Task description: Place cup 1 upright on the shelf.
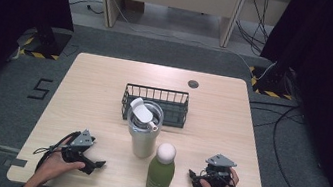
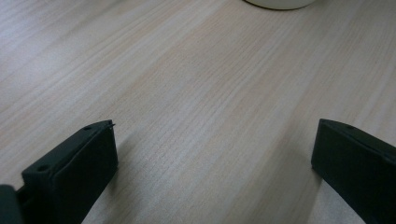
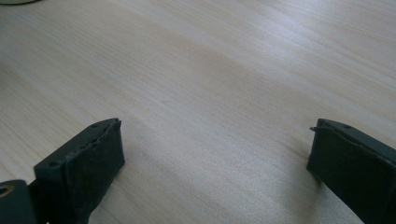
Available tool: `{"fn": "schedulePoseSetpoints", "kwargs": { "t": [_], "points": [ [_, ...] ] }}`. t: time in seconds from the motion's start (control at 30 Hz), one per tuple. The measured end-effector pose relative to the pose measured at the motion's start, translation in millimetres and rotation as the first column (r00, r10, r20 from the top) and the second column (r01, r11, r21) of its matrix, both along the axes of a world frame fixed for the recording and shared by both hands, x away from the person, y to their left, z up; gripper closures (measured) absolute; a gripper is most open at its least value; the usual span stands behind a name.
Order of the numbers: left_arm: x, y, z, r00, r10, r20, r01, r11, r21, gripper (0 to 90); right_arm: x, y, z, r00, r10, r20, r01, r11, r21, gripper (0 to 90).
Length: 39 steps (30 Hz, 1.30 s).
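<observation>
Near the table's front edge both my grippers, left (image 1: 98,165) & right (image 1: 190,174), rest wide open, empty. Risk: green bottle (image 1: 160,172) & tumbler (image 1: 144,128) are tall, close together; a sideways nudge tips either.

**Three cameras, one table**

One camera sits high up on the person's side and looks forward and down on the whole table (image 1: 105,84) from far off. The other two ride low on the left gripper (image 2: 212,154) and the right gripper (image 3: 215,149), very close to the wood, each looking out between its own two black fingers (image 2: 79,172). All three share the pale tabletop. A white round edge (image 2: 280,3) peeks in beyond the left fingers.
</observation>
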State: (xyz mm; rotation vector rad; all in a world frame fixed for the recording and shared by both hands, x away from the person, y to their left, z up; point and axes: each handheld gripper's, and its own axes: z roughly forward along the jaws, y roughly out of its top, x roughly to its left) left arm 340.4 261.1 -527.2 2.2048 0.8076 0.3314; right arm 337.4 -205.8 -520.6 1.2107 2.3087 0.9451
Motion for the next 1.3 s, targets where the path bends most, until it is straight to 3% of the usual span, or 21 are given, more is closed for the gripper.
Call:
{"fn": "schedulePoseSetpoints", "kwargs": {
  "t": [0.3, 0.37, 0.43, 0.5, 0.53, 0.67, 0.73, 0.83, 1.3],
  "points": [
    [0.0, -0.5, 0.2, 1.0, 0.003, 0.007, -0.003, 1.0, 0.0, 0.4, 0.3, -0.2, 0.0, 1.0, 0.001, 0.001, -0.001, 1.0, -0.003, 3.1],
    [-0.2, 0.2, 1.0, 0.9998, 0.01, 0.016, -0.01, 0.9998, -0.014, 5.1, 0.4, -0.3, 0.0, 1.0, 0.002, 0.001, -0.002, 1.0, -0.003, 3.0],
    [-0.2, 1.9, 1.9, 0.9993, 0.022, 0.031, -0.021, 0.9991, -0.037, 17.6, 0.4, -0.2, 0.0, 1.0, 0.001, 0.0, -0.001, 1.0, -0.003, 3.0],
    [-0.1, 2.7, 2.5, 0.9984, 0.037, 0.044, -0.036, 0.9985, -0.042, 13.3, 0.5, -0.3, 0.0, 1.0, 0.002, 0.0, -0.002, 1.0, -0.003, 3.0],
    [-0.1, 3.4, 2.9, 0.9971, 0.047, 0.06, -0.044, 0.9973, -0.059, 16.4, 0.5, -0.3, 0.0, 1.0, 0.002, 0.0, -0.002, 1.0, -0.003, 3.0],
    [0.3, 5.1, 7.1, 0.9934, 0.068, 0.092, -0.06, 0.9939, -0.093, 15.3, 0.6, -0.3, 0.0, 1.0, 0.003, 0.0, -0.003, 1.0, -0.003, 2.9],
    [0.8, 6.6, 10.8, 0.9901, 0.08, 0.115, -0.066, 0.9904, -0.122, 15.3, 0.7, -0.3, 0.0, 1.0, 0.004, 0.001, -0.004, 1.0, -0.003, 2.9],
    [2.4, 5.8, 16.0, 0.986, 0.092, 0.138, -0.063, 0.9774, -0.202, 15.1, 0.8, -0.3, 0.0, 1.0, 0.004, 0.001, -0.004, 1.0, -0.003, 2.7],
    [7.8, -19.1, 28.8, 0.9674, 0.052, 0.248, 0.019, 0.9612, -0.275, 15.2, 1.0, 0.0, -0.1, 1.0, 0.001, -0.001, -0.001, 1.0, -0.002, 2.3]
  ]
}}
